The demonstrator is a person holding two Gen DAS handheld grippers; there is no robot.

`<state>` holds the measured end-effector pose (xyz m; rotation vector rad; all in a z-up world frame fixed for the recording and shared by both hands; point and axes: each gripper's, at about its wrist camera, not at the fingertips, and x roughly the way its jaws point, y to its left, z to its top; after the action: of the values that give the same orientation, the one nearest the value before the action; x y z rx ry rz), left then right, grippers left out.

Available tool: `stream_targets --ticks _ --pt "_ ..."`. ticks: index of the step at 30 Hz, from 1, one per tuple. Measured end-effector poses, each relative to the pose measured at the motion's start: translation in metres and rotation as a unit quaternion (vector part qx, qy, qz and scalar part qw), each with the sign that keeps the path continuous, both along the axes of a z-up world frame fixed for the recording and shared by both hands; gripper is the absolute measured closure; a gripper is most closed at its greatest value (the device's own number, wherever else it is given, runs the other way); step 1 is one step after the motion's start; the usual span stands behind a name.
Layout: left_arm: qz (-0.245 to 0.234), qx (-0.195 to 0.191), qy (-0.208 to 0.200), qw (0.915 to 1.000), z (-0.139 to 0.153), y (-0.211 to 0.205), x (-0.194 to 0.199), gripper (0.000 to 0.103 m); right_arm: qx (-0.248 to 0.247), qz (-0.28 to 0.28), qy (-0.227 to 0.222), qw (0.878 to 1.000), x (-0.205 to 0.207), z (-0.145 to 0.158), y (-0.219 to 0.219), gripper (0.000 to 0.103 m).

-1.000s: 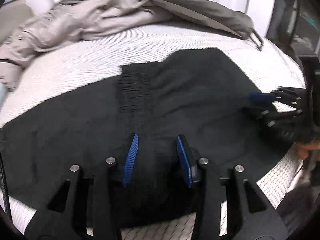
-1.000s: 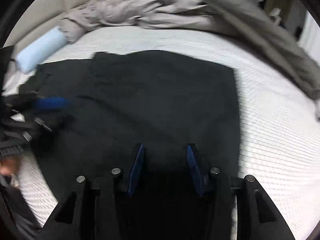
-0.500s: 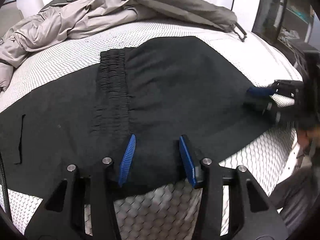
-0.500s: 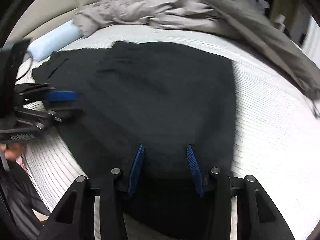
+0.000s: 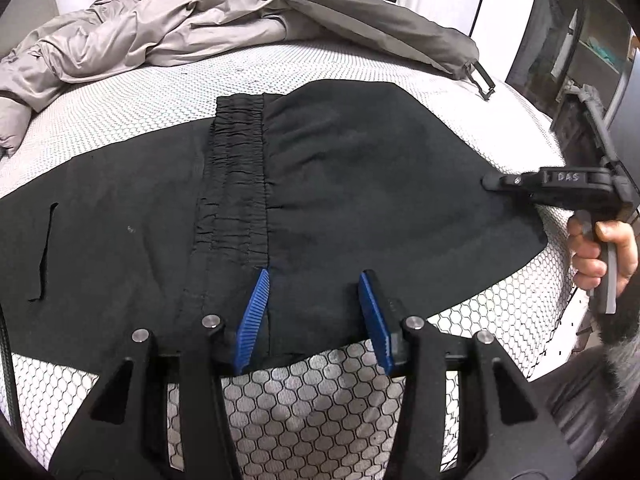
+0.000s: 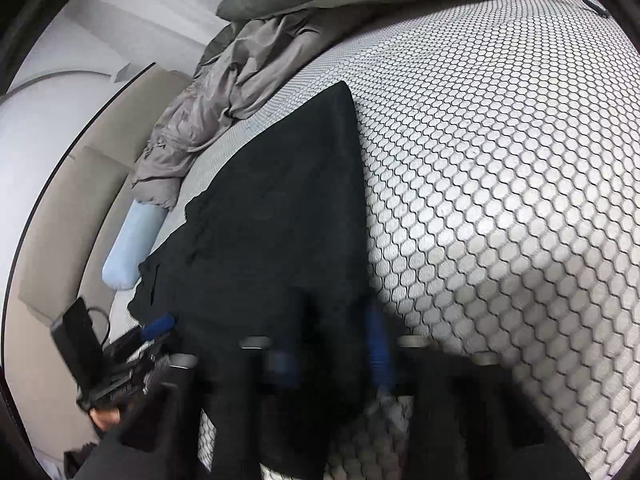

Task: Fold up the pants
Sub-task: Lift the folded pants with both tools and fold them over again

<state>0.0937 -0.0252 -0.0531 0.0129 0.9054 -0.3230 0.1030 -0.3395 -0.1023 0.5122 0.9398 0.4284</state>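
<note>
Two hand-held grippers work at the near edge of a bed covered in a white, black-lined honeycomb mattress cover (image 5: 320, 408), where black fabric pants (image 5: 360, 184) lie spread flat, their gathered elastic waistband (image 5: 236, 176) running away from the camera in the left wrist view. The left hand-held gripper (image 5: 316, 318) hangs over the pants' near hem with its blue ribbed pads (image 5: 256, 312) apart and released, one pad just beside the waistband's near end, nothing pinched between them. The right hand-held gripper (image 5: 490, 181), held by a person's hand (image 5: 604, 250), has its jaws just closing and its tip pressed onto the right-hand edge of the pants; in its own blurred view the right hand-held gripper (image 6: 332, 360) has dark cloth bunched between its pads, so it looks clenched on the pants (image 6: 280, 200). Behind the pants, well apart from both tools, a crumpled beige-grey duvet (image 5: 132, 40) and a darker olive-grey cover (image 5: 360, 12) with a black buckle strap (image 5: 482, 80) crowd the far side of the bed. A pale blue cylindrical bolster (image 6: 132, 240) lies near the far left corner, beside a beige padded headboard (image 6: 68, 220).
</note>
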Motion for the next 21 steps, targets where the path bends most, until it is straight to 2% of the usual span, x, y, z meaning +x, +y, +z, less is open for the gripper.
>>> stream_targets --ticks 2,4,5,6,7,10,11,12,13,17,18,21 --pt "0.008 0.000 0.000 1.0000 0.004 0.004 -0.004 0.059 -0.014 0.010 -0.035 0.999 -0.005 0.014 0.004 0.096" --pt "0.026 -0.002 -0.001 0.9997 0.012 0.016 -0.008 0.059 -0.050 0.025 -0.059 0.997 -0.009 0.025 0.012 0.096" --pt "0.036 -0.004 -0.002 0.9993 0.017 0.024 -0.010 0.059 -0.069 0.023 -0.053 0.996 -0.009 0.021 0.013 0.091" --pt "0.054 -0.005 -0.003 0.9985 0.021 0.035 -0.013 0.059 -0.111 0.016 -0.027 0.993 -0.004 0.009 0.015 0.079" --pt "0.066 -0.006 -0.003 0.9978 0.023 0.043 -0.014 0.055 -0.120 0.012 -0.010 0.993 -0.004 0.001 0.016 0.079" --pt "0.139 -0.018 -0.007 0.9901 0.031 0.091 -0.023 0.046 -0.095 -0.007 -0.020 0.995 -0.012 0.008 0.009 0.072" --pt "0.157 -0.024 -0.008 0.9872 0.032 0.104 -0.026 0.042 -0.098 -0.016 -0.029 0.995 -0.017 0.012 0.006 0.063" --pt "0.184 -0.032 -0.008 0.9824 0.033 0.123 -0.030 0.039 -0.102 -0.032 -0.049 0.993 -0.023 0.020 0.002 0.053" --pt "0.221 -0.040 -0.012 0.9744 0.033 0.145 -0.036 0.035 -0.100 -0.042 -0.059 0.992 -0.027 0.025 -0.001 0.049" --pt "0.315 -0.074 -0.002 0.9461 0.022 0.214 -0.050 0.026 -0.065 -0.051 -0.066 0.994 -0.037 0.034 -0.010 0.043" --pt "0.347 -0.087 0.004 0.9337 0.018 0.234 -0.053 0.025 -0.067 -0.053 -0.067 0.994 -0.038 0.033 -0.010 0.037" --pt "0.402 -0.153 0.022 0.9026 -0.001 0.283 -0.064 0.024 -0.078 -0.056 -0.066 0.993 -0.048 0.029 -0.015 0.034"
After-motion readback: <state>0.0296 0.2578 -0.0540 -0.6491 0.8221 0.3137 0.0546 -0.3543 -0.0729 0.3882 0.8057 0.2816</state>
